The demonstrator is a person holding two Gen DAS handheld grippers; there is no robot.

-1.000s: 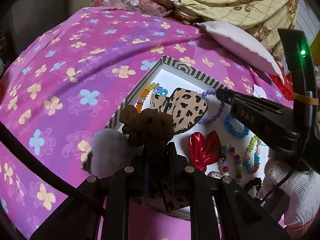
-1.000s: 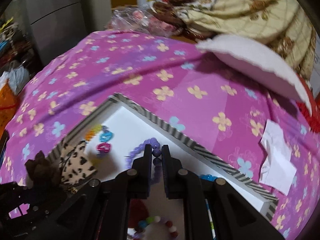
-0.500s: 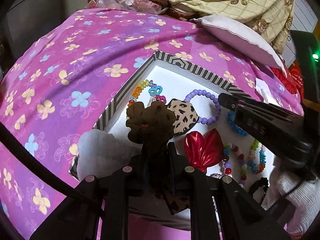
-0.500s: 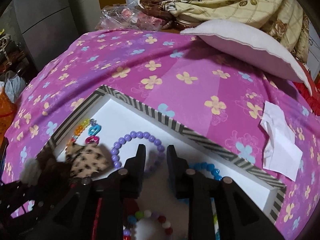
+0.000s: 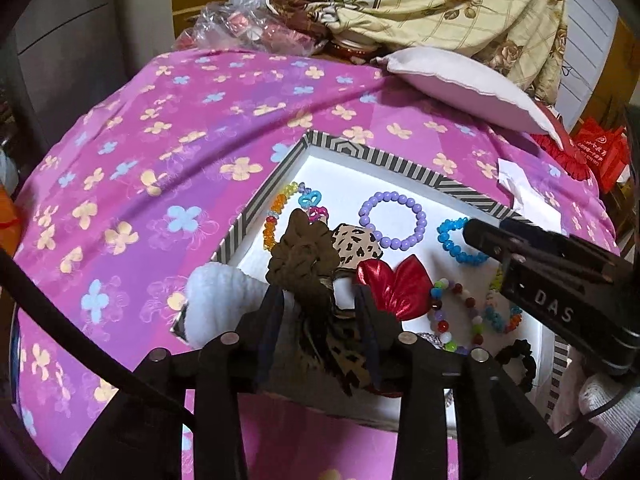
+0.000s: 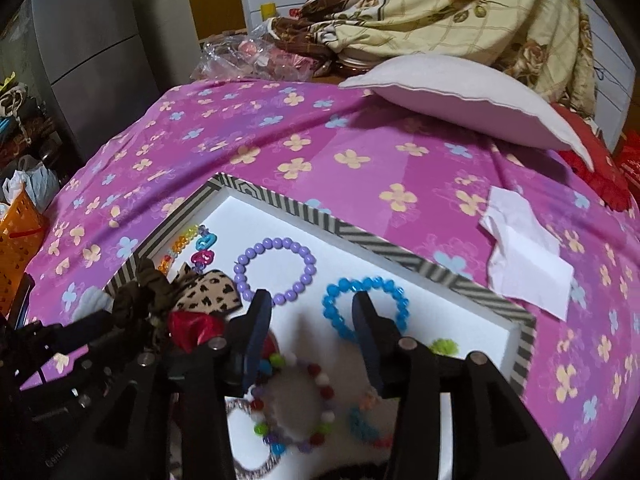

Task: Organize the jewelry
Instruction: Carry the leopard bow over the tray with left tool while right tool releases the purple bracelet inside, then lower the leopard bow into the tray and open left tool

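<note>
Jewelry lies in a white tray [image 5: 400, 162] with a striped rim, set on a bed under a pink flowered sheet [image 5: 160, 168]. Inside it, three bead bracelets sit clear of each other: a purple ring [image 5: 393, 220] near the far rim, a blue one [image 5: 454, 242] just to its right, and a mixed-colour one [image 5: 456, 316] nearer the camera. A fourth, rainbow strand [image 5: 276, 216] with blue and pink charms lies along the left wall. A red bow [image 5: 394, 284] lies between the purple ring and the mixed beads, touching a leopard-print bow [image 5: 358, 244].

Left claw [image 5: 318, 308] is opening, its fingers spread either side of a brown scrunchie [image 5: 304, 256] that stands up between them over leopard fabric; the pads do not press it. A white fluffy piece [image 5: 218, 304] sits on the tray's near left corner, just beside that claw. A black scrunchie [image 5: 520, 356] lies at the near right of the tray.

Right claw [image 6: 312, 320] is also opening, with nothing gripped; its right finger crosses the blue bracelet in the right wrist view, and the purple ring is just beyond its left finger. A gloved hand [image 5: 608, 408] shows behind it.

Beyond the tray, a folded white paper [image 6: 524, 256] lies on the sheet, one white pillow [image 6: 460, 92] rests at the far edge, and a floral quilt [image 6: 460, 12] is heaped behind.
</note>
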